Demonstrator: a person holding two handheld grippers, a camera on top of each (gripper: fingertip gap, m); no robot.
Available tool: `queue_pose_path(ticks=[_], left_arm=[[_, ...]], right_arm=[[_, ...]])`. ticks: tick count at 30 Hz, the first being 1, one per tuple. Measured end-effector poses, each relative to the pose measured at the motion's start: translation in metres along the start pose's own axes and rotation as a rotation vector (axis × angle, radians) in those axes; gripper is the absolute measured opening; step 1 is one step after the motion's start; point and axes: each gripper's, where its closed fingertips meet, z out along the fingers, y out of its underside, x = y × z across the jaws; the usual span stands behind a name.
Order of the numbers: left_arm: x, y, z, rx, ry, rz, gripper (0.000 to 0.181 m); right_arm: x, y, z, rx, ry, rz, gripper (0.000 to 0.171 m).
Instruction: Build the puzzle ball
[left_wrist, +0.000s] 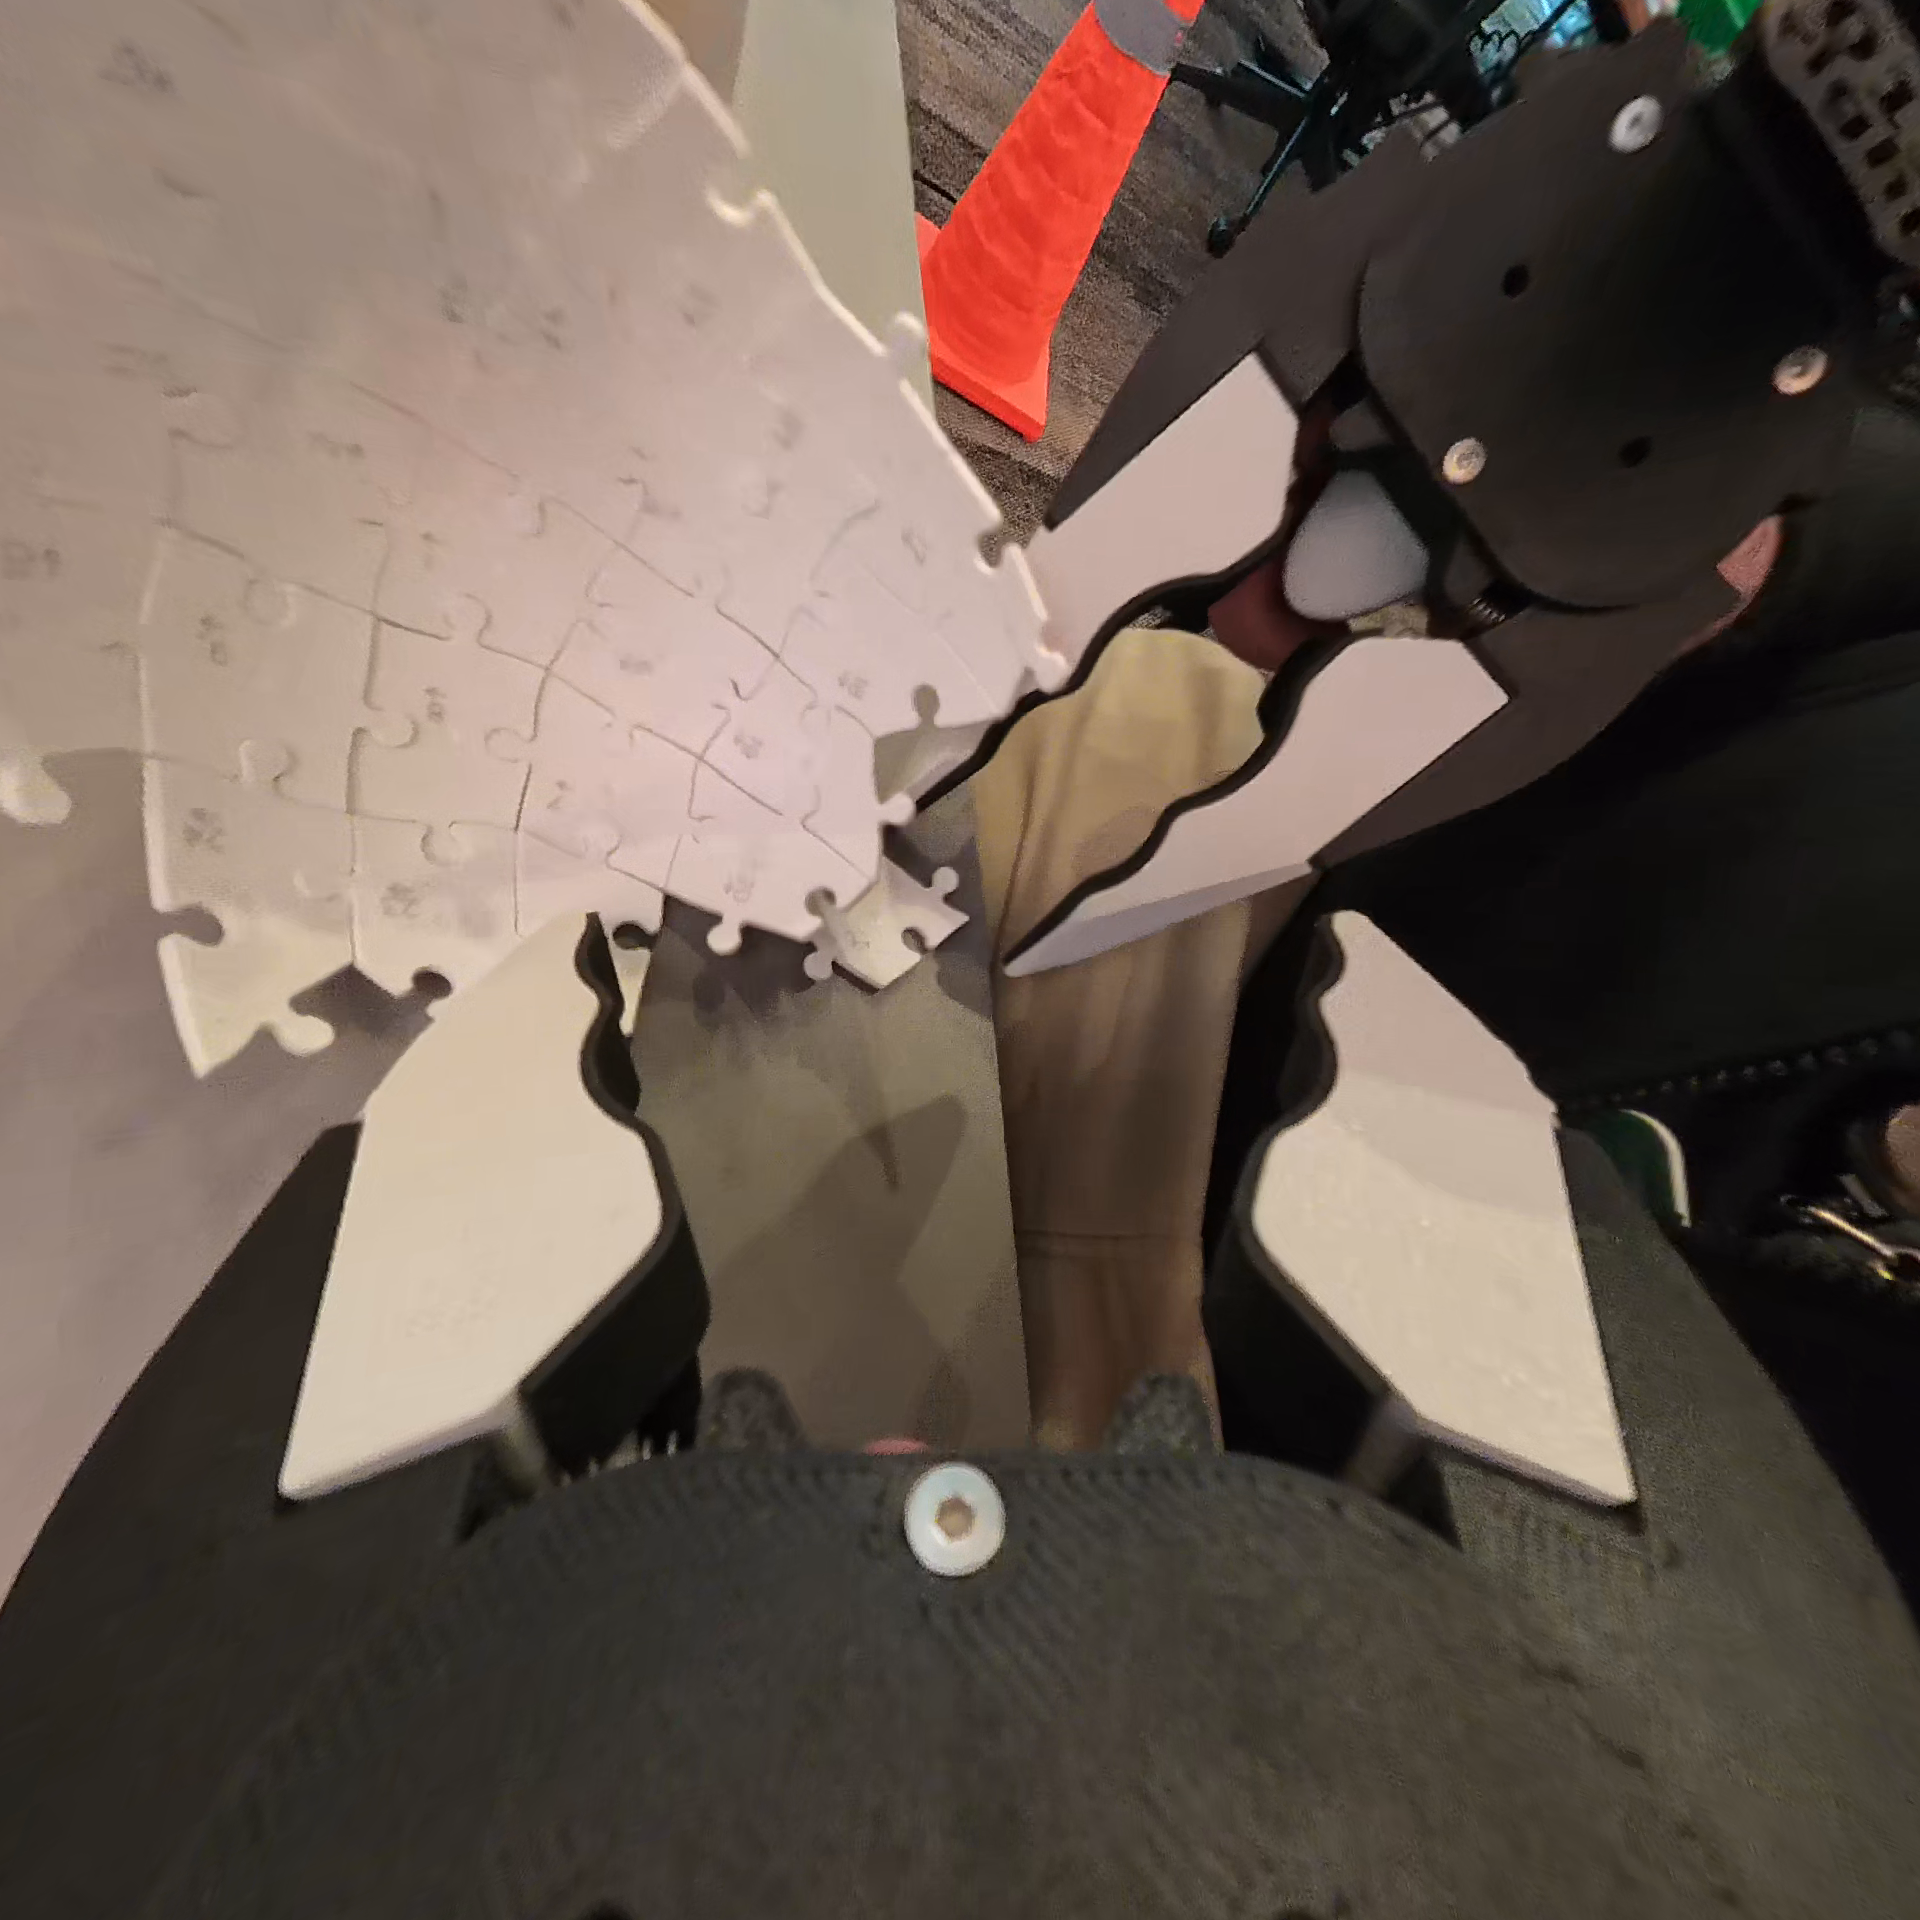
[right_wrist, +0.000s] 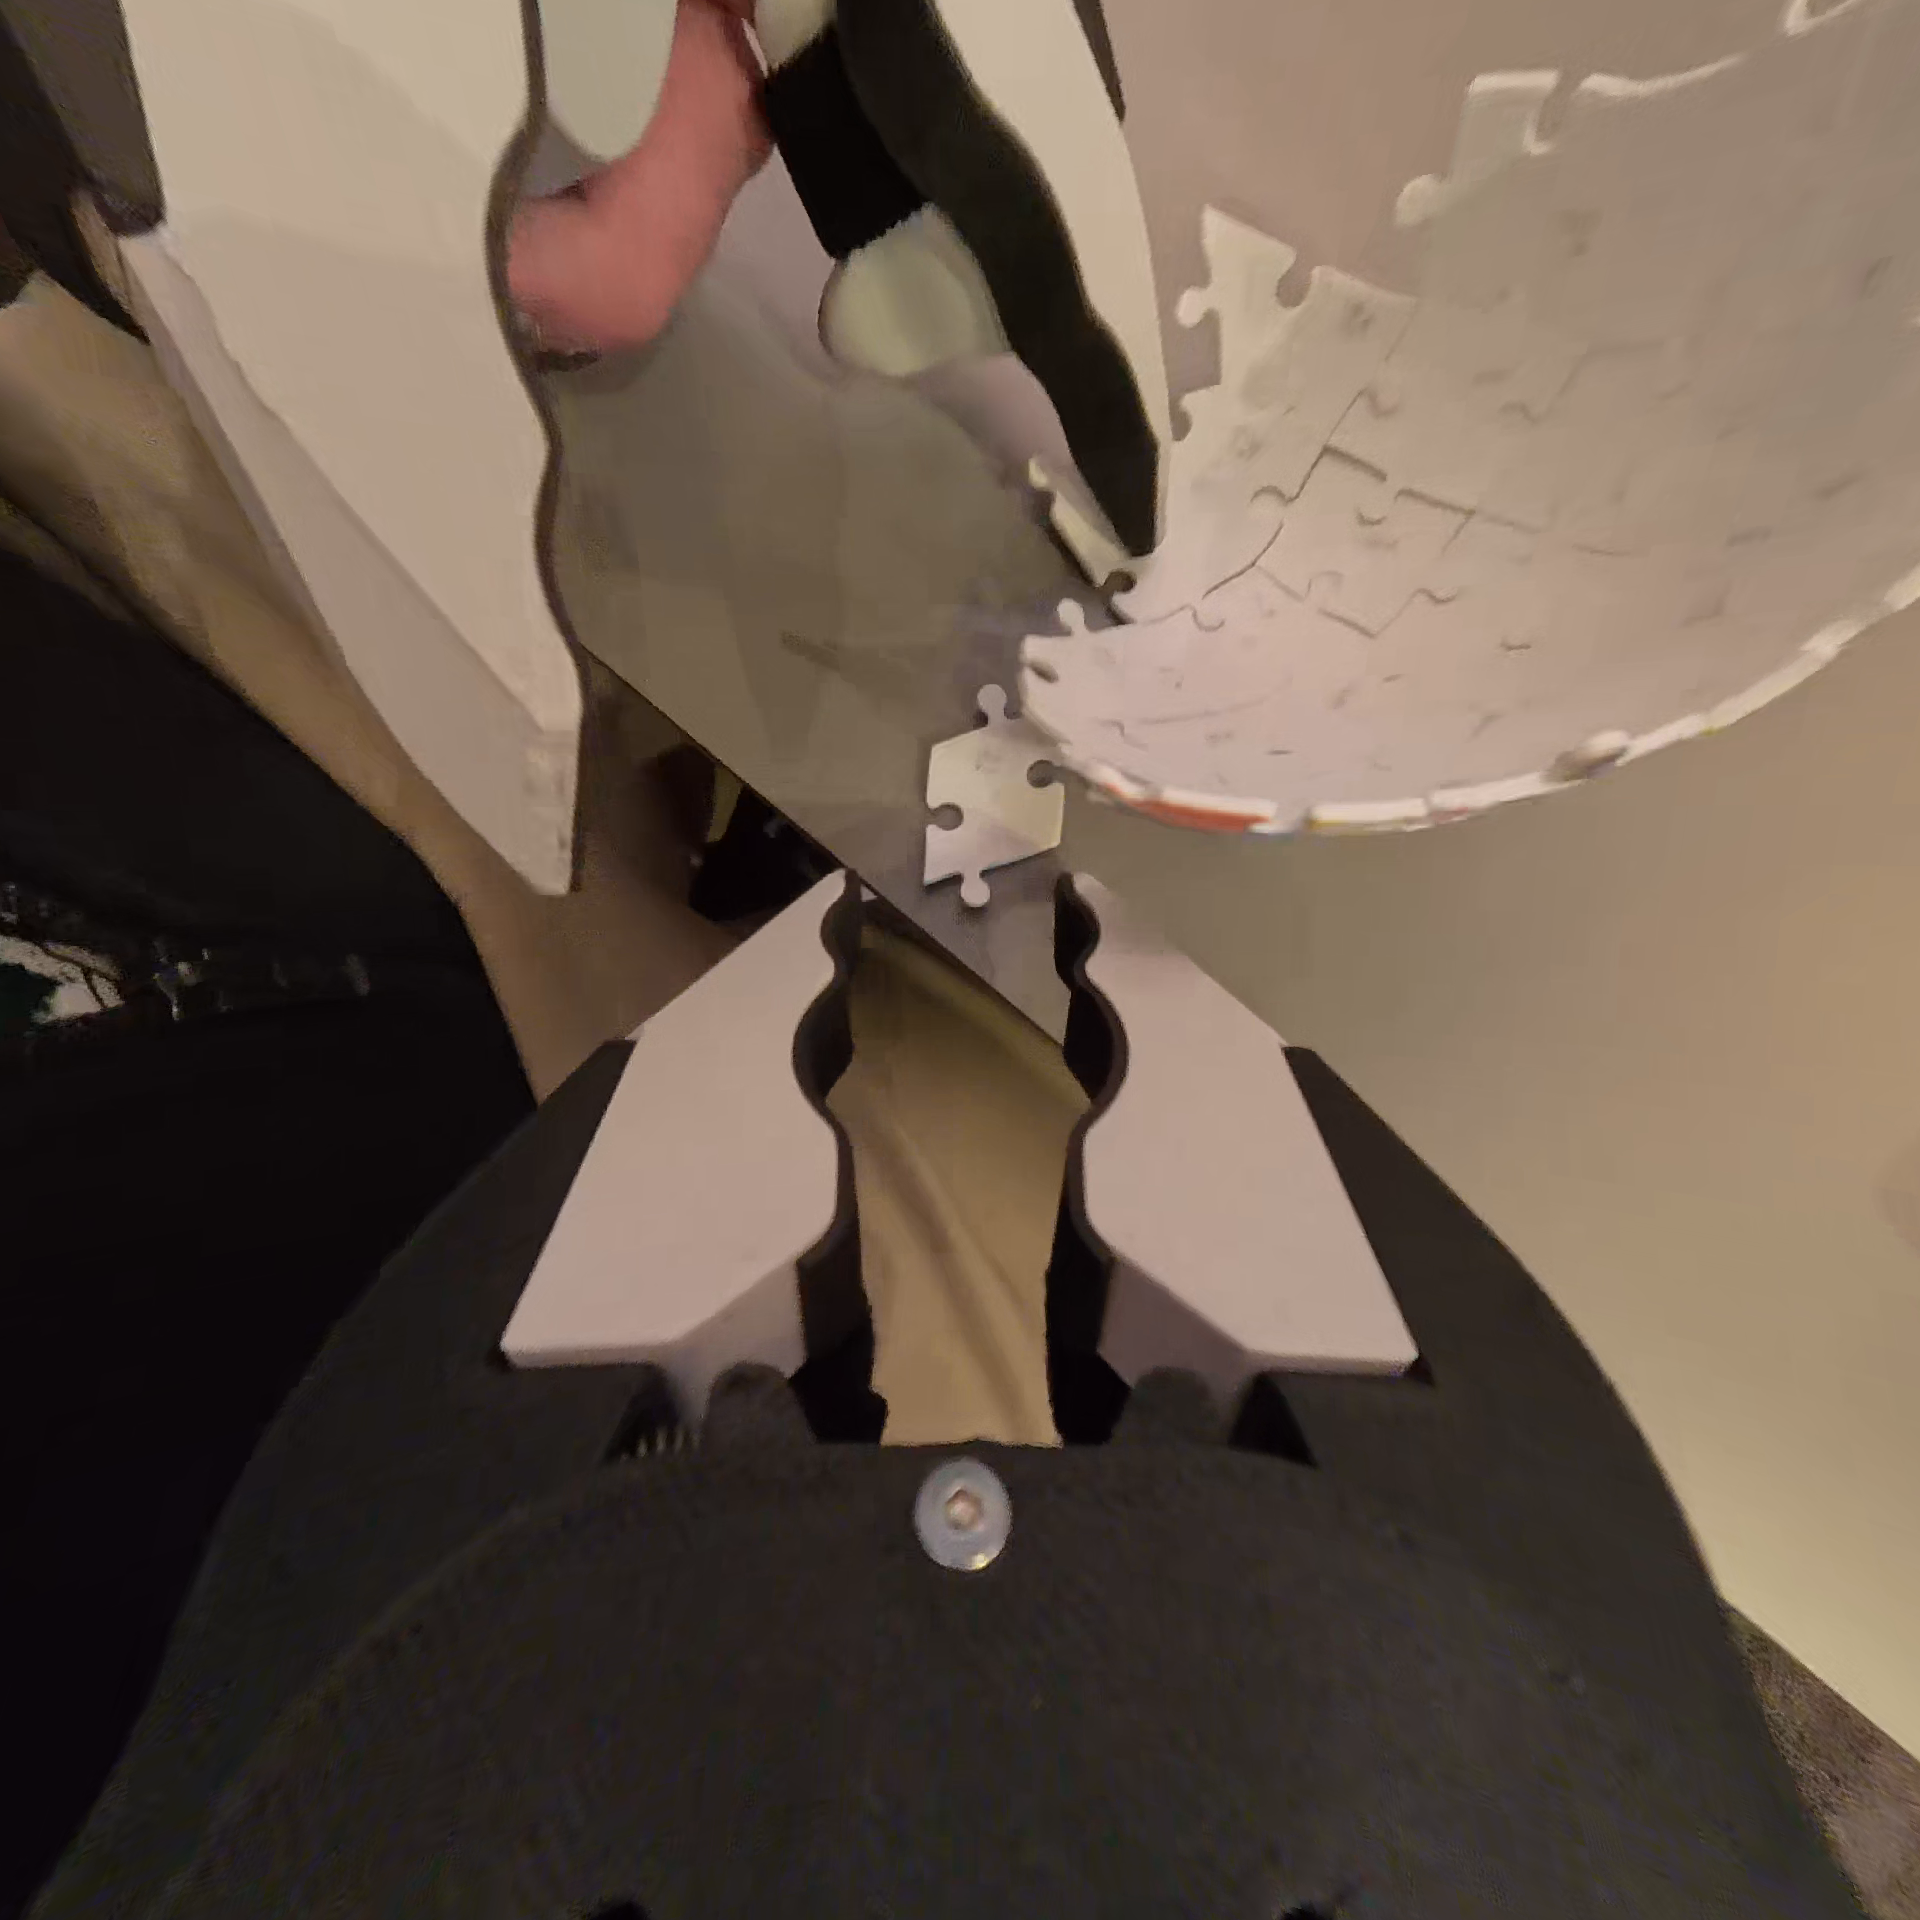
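Shell (left_wrist: 447, 582) of puzzle ball, part-built, on table (right_wrist: 1455, 1091). Loose piece (right_wrist: 992, 821) touches shell's lower rim. Left gripper (left_wrist: 935, 1039) wide, empty; right gripper (right_wrist: 961, 914) narrowly parted, empty, just below piece. Advice: steady shell, press tabs squarely home.

Orange cone (left_wrist: 1039, 208) on carpet (left_wrist: 1143, 301)

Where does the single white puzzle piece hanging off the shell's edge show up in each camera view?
Left wrist view: single white puzzle piece just below centre, under the curved white puzzle shell.
Right wrist view: centre, left of the shell's rim.
Shared landmark: the shell's jagged edge.
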Motion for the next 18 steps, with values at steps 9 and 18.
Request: queue_pose_path(ticks=[9,18], left_arm=[[-0.009,-0.004,-0.003,0.007,-0.027,-0.013,0.121],[0.008,0.006,-0.001,-0.003,-0.031,-0.053,0.122]], right_arm=[[0.015,-0.008,0.006,0.0,0.033,-0.039,0.024],[0.032,-0.005,0.002,-0.04,0.04,-0.017,0.025]])
